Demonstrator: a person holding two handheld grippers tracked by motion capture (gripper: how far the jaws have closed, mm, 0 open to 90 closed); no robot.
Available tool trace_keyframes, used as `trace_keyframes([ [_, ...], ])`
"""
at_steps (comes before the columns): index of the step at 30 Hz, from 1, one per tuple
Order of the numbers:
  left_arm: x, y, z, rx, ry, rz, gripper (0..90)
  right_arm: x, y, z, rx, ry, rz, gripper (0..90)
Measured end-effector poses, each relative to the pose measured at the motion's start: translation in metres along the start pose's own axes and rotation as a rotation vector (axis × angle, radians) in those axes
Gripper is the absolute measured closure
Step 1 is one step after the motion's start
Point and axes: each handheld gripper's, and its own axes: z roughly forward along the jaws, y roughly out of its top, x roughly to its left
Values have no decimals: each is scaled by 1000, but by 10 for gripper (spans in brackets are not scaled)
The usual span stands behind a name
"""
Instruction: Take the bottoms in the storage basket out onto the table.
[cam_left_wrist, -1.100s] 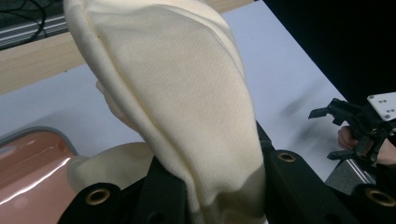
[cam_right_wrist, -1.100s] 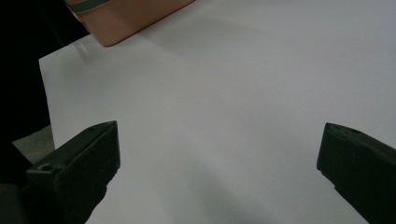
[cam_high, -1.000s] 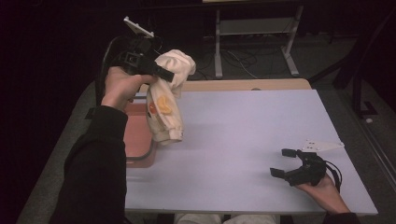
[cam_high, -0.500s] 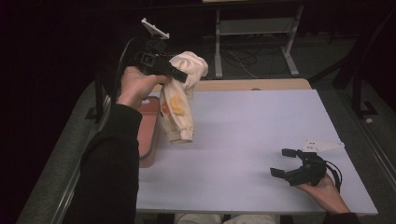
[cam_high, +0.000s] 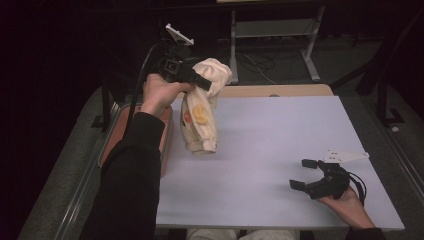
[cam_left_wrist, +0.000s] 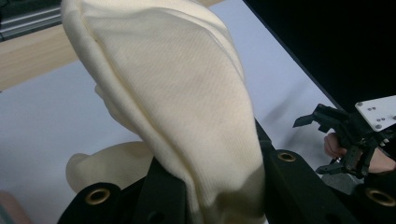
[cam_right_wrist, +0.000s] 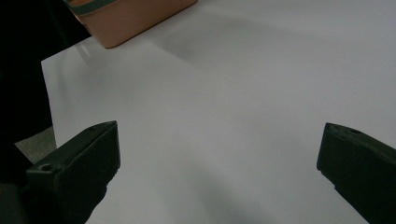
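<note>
One cream garment, a soft knitted piece with an orange-and-yellow print on its front and a ribbed cuff at its lower end, hangs in the upper left of the high view. Its top is bunched into a rounded fold; its lower end reaches down to the left edge of the worktop, where it appears to touch the surface. In the left gripper view the same garment rises between the two black jaws as a thick ridge of finely ribbed cream cloth, with a second lobe of it lower left.

One left claw is clamped on the bunched top of the garment, its jaws drawn in against the fold; a hand in a dark sleeve carries it above the worktop's left edge.

One right claw rests at the lower right of the high view, well apart from the garment, held low over the worktop by the person's other hand. Its jaws stand wide apart with nothing between them, as the right gripper view confirms: bare pale surface between two black jaws.

One salmon-coloured bin lies at the left edge of the worktop, partly behind the sleeve; its corner appears at the upper left of the right gripper view.

One worktop, pale lilac-grey, carries the scene.
</note>
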Motion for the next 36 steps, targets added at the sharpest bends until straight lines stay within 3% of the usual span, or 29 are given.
trace_keyframes([
  [36, -11, 3, 72, 46, -79, 6, 751, 0, 0, -1, -3, 5, 8, 0],
])
